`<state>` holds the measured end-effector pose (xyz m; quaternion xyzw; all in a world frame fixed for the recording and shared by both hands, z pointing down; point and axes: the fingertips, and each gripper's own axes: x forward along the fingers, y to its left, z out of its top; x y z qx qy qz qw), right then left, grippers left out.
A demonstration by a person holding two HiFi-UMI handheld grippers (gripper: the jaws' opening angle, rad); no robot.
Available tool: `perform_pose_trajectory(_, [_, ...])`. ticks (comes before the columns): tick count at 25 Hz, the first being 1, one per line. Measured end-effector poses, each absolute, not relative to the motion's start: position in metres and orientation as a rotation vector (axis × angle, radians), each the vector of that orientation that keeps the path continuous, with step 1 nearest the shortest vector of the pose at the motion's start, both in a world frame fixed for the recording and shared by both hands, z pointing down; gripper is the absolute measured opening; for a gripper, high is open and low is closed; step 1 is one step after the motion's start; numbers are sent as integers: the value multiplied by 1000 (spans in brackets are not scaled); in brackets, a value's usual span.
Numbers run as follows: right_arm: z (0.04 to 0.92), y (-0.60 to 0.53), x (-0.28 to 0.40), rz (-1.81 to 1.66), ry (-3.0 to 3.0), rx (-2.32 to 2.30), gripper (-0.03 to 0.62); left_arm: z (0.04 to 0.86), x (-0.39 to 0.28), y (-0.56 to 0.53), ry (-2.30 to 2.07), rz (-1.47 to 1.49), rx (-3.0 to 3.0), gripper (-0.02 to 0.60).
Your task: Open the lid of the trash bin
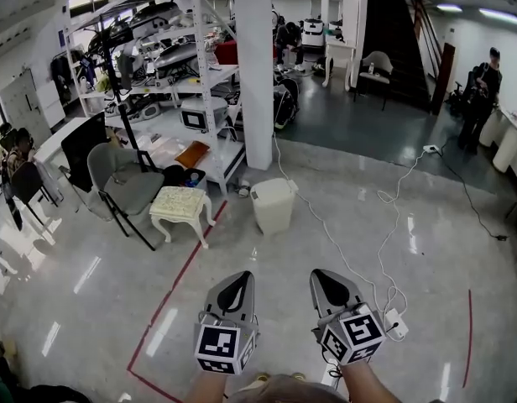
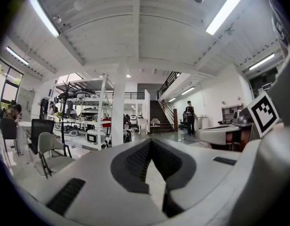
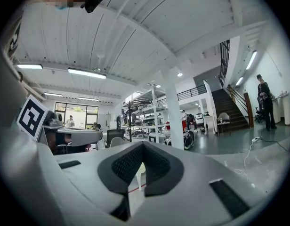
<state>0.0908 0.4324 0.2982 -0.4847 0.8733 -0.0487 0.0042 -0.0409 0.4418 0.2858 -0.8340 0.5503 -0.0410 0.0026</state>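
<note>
The white trash bin (image 1: 273,205) stands on the floor in front of a white pillar (image 1: 253,65), and its lid is down. Both grippers sit low in the head view, well short of the bin and touching nothing. My left gripper (image 1: 237,283) points forward with its dark jaw tips together and nothing between them. My right gripper (image 1: 330,282) is beside it, also shut and empty. In the left gripper view the left gripper (image 2: 150,145) aims across the room. The right gripper view shows the right gripper (image 3: 142,147) doing the same. I cannot make out the bin in either gripper view.
A small white stool (image 1: 182,207) and a grey chair (image 1: 122,183) stand left of the bin, before a loaded shelving rack (image 1: 174,74). A white cable (image 1: 359,263) runs to a power strip (image 1: 396,322) right of my grippers. Red tape (image 1: 170,296) marks the floor. A person (image 1: 481,95) stands far right.
</note>
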Motion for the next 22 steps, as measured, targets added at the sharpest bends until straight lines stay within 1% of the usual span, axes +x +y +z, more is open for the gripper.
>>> perform_pose_trajectory(9, [298,425,72,-141,2716,-1538,35,295,-54,431,1686,-151,-2655,-12])
perform_pose_trajectory(22, [309,375,75,-142,2674,-1571,34,307,-59,380,1673,-157,-2660,-12])
